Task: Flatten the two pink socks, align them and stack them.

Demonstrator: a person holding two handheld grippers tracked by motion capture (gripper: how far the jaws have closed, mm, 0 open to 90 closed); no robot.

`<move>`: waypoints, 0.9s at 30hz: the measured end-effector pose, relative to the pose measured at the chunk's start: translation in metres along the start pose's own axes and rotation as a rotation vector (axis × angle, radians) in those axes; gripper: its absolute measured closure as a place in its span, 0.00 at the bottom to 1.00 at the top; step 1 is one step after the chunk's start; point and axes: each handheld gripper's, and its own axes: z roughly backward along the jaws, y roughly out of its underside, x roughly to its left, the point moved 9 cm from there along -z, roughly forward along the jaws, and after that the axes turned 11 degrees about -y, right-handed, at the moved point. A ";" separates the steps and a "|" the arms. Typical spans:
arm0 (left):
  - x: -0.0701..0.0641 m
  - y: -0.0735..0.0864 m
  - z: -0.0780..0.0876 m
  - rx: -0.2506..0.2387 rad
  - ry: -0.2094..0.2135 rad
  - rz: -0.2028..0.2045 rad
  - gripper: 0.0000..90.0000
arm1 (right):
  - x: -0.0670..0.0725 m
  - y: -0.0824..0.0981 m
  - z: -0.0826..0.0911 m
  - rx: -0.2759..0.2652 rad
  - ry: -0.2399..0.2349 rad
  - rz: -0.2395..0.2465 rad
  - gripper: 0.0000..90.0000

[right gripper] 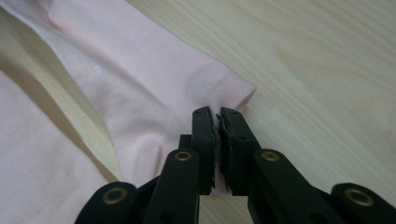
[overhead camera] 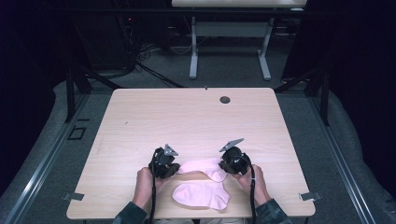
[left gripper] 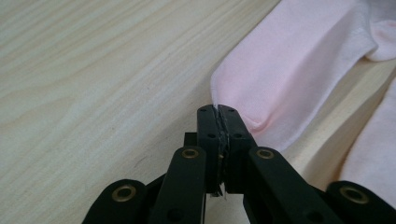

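Nearest you sits the second pink sock [overhead camera: 201, 195], flat at the table's [overhead camera: 187, 116] front edge; leave it alone for now; the far pink sock [overhead camera: 203, 168] is the one you've got, stretched between both tools just beyond it; your left gripper [left gripper: 217, 112] is clamped on one end, your right gripper [right gripper: 217, 114] is pinched on the cuff end; I'd lift both ends level and together, keep light tension so it stays flat, and don't drag it over the near one.
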 end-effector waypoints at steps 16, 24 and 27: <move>-0.013 -0.015 0.067 -0.102 0.085 0.004 0.98 | 0.036 -0.010 0.068 -0.068 -0.038 0.038 0.93; -0.029 0.006 0.076 -0.074 0.114 -0.022 0.98 | 0.061 0.014 0.075 -0.022 -0.084 0.052 0.93; -0.032 0.017 0.070 -0.041 0.125 -0.031 0.98 | 0.066 0.028 0.066 -0.002 -0.121 0.039 0.93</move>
